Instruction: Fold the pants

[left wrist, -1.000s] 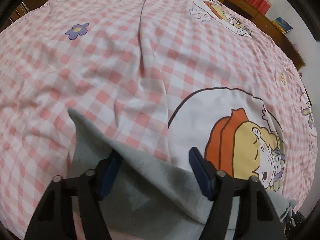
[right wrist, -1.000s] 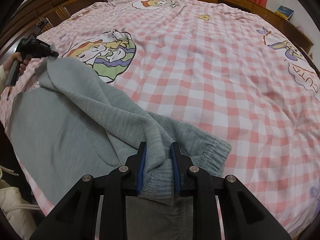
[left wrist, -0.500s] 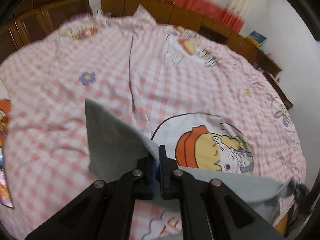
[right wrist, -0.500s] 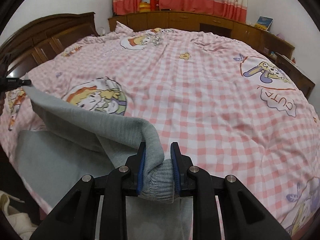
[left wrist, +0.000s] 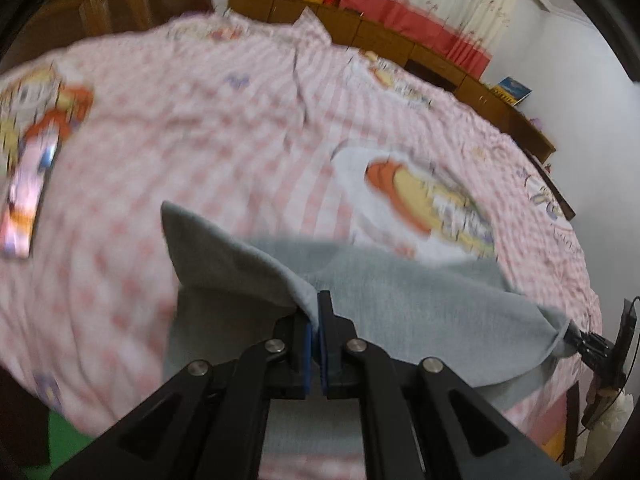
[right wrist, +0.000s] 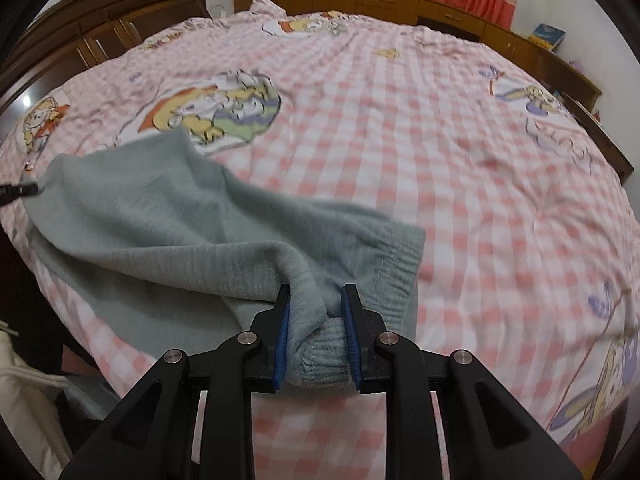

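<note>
Grey pants (right wrist: 168, 216): lifted over pink checked bed (right wrist: 460, 184), stretched between both tongs; left tongs (left wrist: 318, 322): clamped together on thin fabric edge; right tongs (right wrist: 316, 320): clamped on bunched ribbed cuff; right view only: second cuff (right wrist: 396, 276) hanging beside, dark wardrobe (right wrist: 100, 40); left view only: green patch (left wrist: 66, 446) below bed edge, view blurred; both views: blue book (right wrist: 550, 34) on sideboard.

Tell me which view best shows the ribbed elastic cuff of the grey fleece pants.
The right wrist view: the ribbed elastic cuff of the grey fleece pants sits bunched between the right gripper fingers, stitching visible. The left wrist view is blurred and shows only plain fabric pinched in the left gripper, no cuff.
</note>
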{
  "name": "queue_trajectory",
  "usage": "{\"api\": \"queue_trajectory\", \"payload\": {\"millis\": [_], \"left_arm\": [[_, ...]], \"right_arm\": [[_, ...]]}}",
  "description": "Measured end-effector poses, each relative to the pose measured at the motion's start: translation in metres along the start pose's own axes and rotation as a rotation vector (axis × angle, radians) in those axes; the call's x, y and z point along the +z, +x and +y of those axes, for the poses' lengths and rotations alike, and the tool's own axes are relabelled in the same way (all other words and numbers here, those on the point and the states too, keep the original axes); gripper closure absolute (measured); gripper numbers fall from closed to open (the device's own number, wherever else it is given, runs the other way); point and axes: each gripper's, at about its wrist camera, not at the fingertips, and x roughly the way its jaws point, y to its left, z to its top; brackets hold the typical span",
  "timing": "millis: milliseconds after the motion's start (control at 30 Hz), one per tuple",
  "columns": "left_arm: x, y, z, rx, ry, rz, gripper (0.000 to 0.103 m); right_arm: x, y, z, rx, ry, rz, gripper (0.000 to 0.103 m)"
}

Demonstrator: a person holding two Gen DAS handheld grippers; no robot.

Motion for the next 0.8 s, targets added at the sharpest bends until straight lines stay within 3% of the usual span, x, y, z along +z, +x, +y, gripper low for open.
{"api": "queue_trajectory", "payload": {"millis": [133, 200, 267, 300, 700, 800], "left_arm": [[-0.037, 0.022, 0.018, -0.002, -0.072, 0.085, 0.100], [-0.048, 0.027, 0.025, -0.003, -0.095, 0.099, 0.100], [-0.054, 0.029, 0.027, -0.011, -0.099, 0.096, 0.100], [-0.056, 0.029, 0.027, -0.010, -0.093, 0.090, 0.100], [-0.062, 0.038, 0.026, -0.020, -0.073, 0.087, 0.099], [-0.063, 0.038, 0.027, -0.025, -0.073, 0.087, 0.099]], "right_arm": [[-0.014, 0.004, 0.004, -0.037, 0.026, 0.017, 0.076], [-0.018, 0.004, 0.004, -0.066, 0.049, 0.030, 0.068], [-0.025, -0.001, 0.001, -0.098, 0.097, 0.039, 0.050], [-0.028, -0.005, -0.002, -0.100, 0.126, 0.035, 0.049], [-0.055, -0.038, -0.043, 0.142, 0.558, 0.041, 0.046], [-0.060, -0.034, -0.062, 0.251, 0.744, 0.104, 0.043]]}}
